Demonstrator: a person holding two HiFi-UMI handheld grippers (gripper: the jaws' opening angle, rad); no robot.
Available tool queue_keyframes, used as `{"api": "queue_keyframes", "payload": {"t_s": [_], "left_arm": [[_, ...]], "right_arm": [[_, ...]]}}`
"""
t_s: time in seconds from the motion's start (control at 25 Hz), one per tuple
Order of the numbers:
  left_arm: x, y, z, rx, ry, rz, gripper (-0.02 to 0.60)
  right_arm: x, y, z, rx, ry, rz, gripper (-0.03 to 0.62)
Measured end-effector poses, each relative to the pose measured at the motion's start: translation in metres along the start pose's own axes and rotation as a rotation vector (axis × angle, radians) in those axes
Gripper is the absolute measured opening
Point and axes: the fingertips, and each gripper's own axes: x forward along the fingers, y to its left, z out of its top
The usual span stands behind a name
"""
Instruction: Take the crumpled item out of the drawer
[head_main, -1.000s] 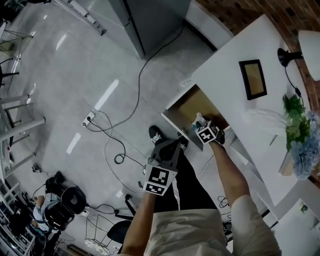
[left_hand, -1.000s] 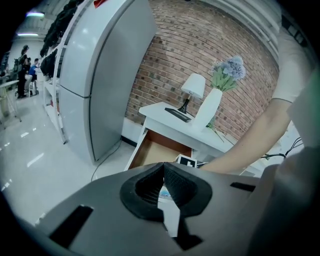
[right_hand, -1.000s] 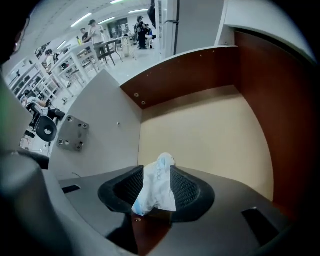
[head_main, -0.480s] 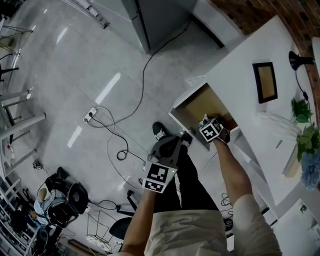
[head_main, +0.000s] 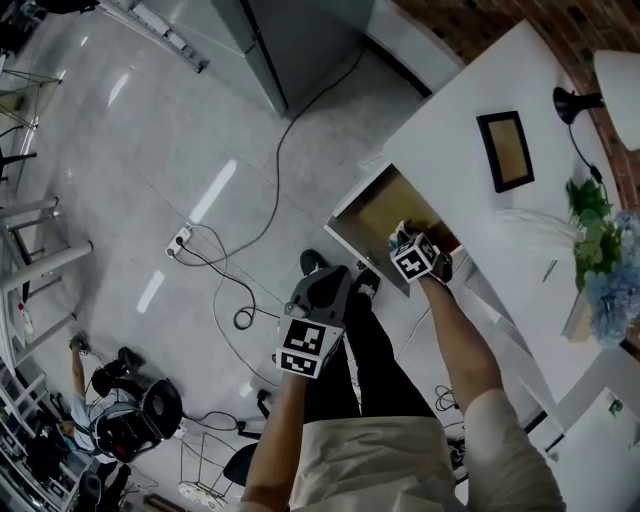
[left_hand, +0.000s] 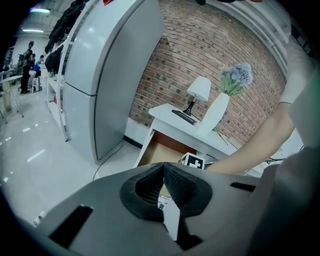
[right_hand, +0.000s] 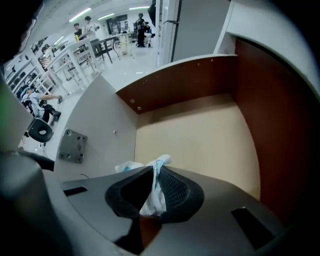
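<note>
Right claw (right_hand: 154, 172) points down into the open drawer (right_hand: 200, 130). Its jaws have just been closing and now pinch the crumpled item (right_hand: 161, 161), with a white and pale-blue wad bunched between the pads and tufts poking out past the tips. The item sits at the near-left of the drawer, over the line where the tan floor meets the white panel; can't tell whether it is off the floor yet. The rest of the drawer floor looks bare, with brown walls at the far and right sides. Judgement: the item looks like tissue or thin wrap, so very light, soft and squashy, with no stiffness. It should not be slippery, but it could tear or shed a loose flap. Best hold is on the bunched middle, as taken now, not on a stray corner, and modest pressure should do since it just compresses. Left claw (left_hand: 163, 166) has its jaws together on nothing; it is held low and well left of the drawer, over the floor (head_main: 150, 150) by the person's legs. The drawer is pulled out of a white tabletop (head_main: 450, 130) that carries a picture frame (head_main: 505, 150) further right.
</note>
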Motion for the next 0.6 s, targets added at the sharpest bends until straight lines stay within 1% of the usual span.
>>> {"api": "queue_keyframes", "payload": {"t_s": [0.24,0.6], "left_arm": [[-0.001,-0.02,0.012,0.044,-0.016,-0.005,0.017],[-0.006,-0.055,0.019,0.084,-0.015,-0.001,0.017]], "right_arm": [[-0.036,-0.007,0.024,0.051,-0.11,-0.022,0.067],[-0.1,0.006,0.026,0.118,-0.235,-0.038,0.067]]}}
